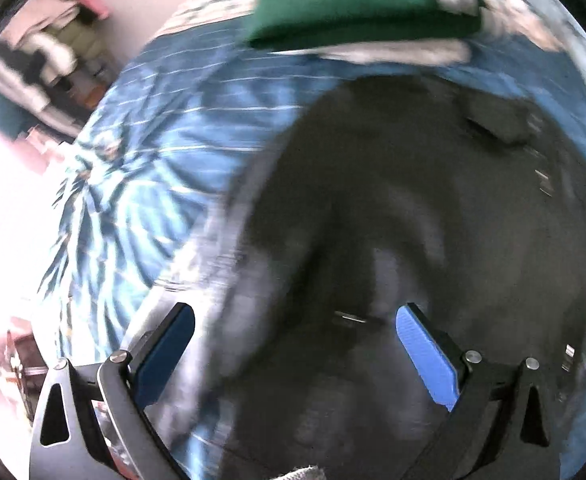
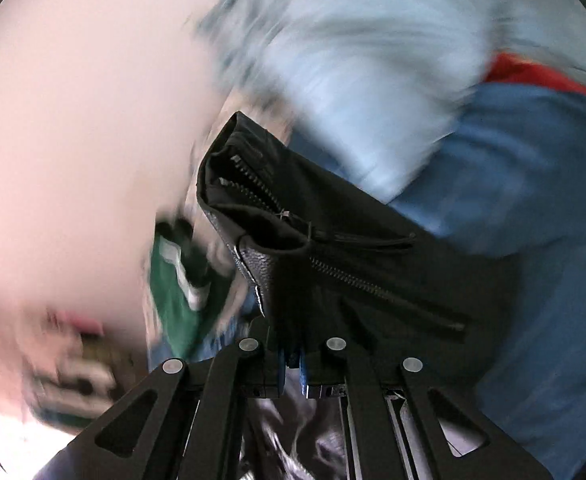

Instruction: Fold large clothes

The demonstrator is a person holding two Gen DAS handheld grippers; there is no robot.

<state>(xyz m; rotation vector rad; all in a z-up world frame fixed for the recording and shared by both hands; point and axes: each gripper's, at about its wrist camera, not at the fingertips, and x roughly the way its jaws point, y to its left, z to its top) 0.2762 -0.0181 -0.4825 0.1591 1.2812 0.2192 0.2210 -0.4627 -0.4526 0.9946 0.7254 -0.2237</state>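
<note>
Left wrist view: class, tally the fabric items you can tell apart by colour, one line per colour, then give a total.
Black: 1, the black jacket spread beneath the open left gripper
Green: 1, the green garment at the top
Blue patterned: 1, the blue bedspread underneath
Total: 3

Black jacket [image 2: 333,216] with silver zip teeth; bedspread [image 1: 165,152] blue, white-striped tie-dye swirl; folded garment [image 1: 357,4] dark green; gripper pads [image 1: 429,356] blue.
</note>
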